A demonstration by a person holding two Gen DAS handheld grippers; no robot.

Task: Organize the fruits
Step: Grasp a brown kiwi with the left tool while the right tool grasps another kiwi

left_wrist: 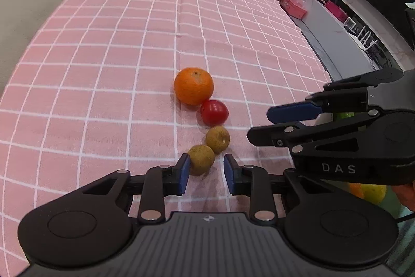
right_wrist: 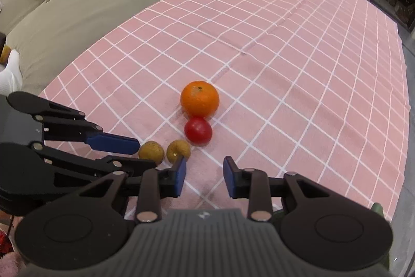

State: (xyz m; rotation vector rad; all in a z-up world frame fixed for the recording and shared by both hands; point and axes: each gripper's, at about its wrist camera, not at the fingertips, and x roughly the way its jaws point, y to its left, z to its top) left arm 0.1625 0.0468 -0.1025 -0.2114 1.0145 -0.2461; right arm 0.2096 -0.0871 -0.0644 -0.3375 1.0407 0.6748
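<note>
Four fruits sit in a touching line on the pink checked tablecloth [left_wrist: 103,43] — an orange [left_wrist: 193,85] farthest out, then a red tomato [left_wrist: 214,113], then two small brown fruits. The far brown fruit [left_wrist: 218,139] touches the tomato; the near brown fruit [left_wrist: 201,159] lies closest to the grippers. The left gripper [left_wrist: 206,174] has its blue pads narrowly spread, the left pad touching the near brown fruit while the right pad stands clear — no pinch. The right gripper [right_wrist: 205,175] is likewise narrowly spread with nothing between its pads; its left pad tip overlaps the far brown fruit, contact unclear. A beige sofa [right_wrist: 77,4] runs beside the table.
</note>
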